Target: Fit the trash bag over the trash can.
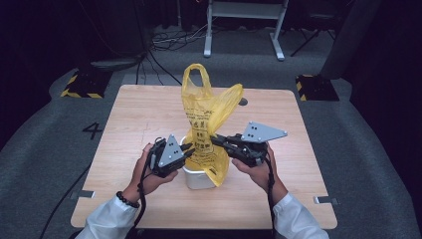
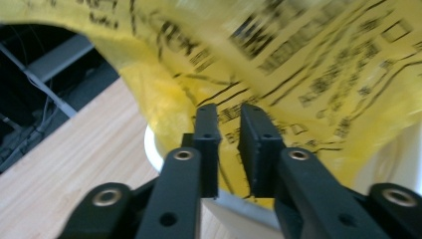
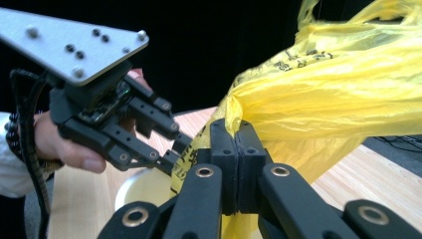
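Yellow bag point(image 3: 318, 94) pinched between right fingers point(image 3: 224, 144)

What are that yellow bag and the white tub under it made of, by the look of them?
The yellow bag looks like thin plastic film: it crinkles, lets light through and carries black print. The white tub seems to be smooth, matte moulded plastic with a rounded rim, though the look leaves that open. The table shows pale wood grain, maybe laminate.
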The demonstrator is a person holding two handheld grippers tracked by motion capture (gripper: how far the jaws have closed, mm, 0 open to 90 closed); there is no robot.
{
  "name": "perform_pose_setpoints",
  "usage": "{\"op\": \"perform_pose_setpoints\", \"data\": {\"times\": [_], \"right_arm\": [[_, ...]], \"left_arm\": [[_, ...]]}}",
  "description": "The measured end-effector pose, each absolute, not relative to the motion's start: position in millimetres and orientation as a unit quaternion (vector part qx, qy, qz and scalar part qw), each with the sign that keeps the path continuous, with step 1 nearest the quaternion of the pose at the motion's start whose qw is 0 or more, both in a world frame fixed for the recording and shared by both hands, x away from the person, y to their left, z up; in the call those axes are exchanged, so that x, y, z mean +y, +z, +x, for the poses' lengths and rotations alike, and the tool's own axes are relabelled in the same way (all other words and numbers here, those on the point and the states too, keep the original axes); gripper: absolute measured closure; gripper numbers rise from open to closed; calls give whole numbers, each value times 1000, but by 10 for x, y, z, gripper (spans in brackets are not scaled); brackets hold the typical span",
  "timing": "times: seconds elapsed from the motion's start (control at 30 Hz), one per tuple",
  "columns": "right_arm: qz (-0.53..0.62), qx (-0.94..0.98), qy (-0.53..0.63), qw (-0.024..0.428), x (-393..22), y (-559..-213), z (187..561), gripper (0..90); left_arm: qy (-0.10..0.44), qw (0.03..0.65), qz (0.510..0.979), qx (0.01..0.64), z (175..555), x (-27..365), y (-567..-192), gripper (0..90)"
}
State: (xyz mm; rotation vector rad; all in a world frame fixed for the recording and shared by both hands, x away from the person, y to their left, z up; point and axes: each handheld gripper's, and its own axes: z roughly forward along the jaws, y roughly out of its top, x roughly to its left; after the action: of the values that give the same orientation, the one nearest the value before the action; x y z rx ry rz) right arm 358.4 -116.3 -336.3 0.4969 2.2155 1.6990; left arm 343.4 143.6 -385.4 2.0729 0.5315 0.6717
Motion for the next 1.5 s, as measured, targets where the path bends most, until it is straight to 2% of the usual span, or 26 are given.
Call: {"op": "perform_pose_setpoints", "data": {"times": [0.07, 0.13, 0.27, 0.53, 0.63, 0.7, 0.8, 0.93, 1.03, 1.17, 1.5], "right_arm": [[175, 775, 588, 151, -1162, -3410, 3593, 898], [179, 777, 584, 153, -1166, -3464, 3604, 898], [189, 776, 581, 153, -1186, -3543, 3630, 898], [201, 772, 581, 163, -1189, -3524, 3629, 899], [200, 771, 581, 165, -1176, -3519, 3624, 898], [202, 771, 582, 164, -1172, -3511, 3615, 898], [200, 769, 585, 165, -1181, -3496, 3599, 898], [199, 766, 589, 167, -1207, -3471, 3576, 899], [198, 761, 595, 168, -1233, -3450, 3564, 899], [191, 755, 606, 163, -1248, -3423, 3539, 898], [169, 770, 597, 146, -1178, -3509, 3523, 899]], "left_arm": [[261, 440, 830, 222, 3458, 1458, -3874, 700], [244, 468, 820, 222, 3448, 1496, -3865, 592], [232, 498, 813, 193, 3331, 1529, -3782, 446], [170, 517, 834, 96, 2988, 1193, -3686, 382], [184, 493, 846, 85, 2909, 1003, -3730, 375], [210, 472, 852, 88, 2895, 897, -3764, 401], [212, 480, 846, 97, 2928, 894, -3766, 598], [231, 480, 840, 104, 2933, 974, -3730, 769], [236, 480, 838, 107, 2948, 1047, -3705, 858], [265, 457, 841, 115, 3009, 1134, -3665, 871], [251, 420, 860, 148, 3282, 1244, -3750, 851]]}}
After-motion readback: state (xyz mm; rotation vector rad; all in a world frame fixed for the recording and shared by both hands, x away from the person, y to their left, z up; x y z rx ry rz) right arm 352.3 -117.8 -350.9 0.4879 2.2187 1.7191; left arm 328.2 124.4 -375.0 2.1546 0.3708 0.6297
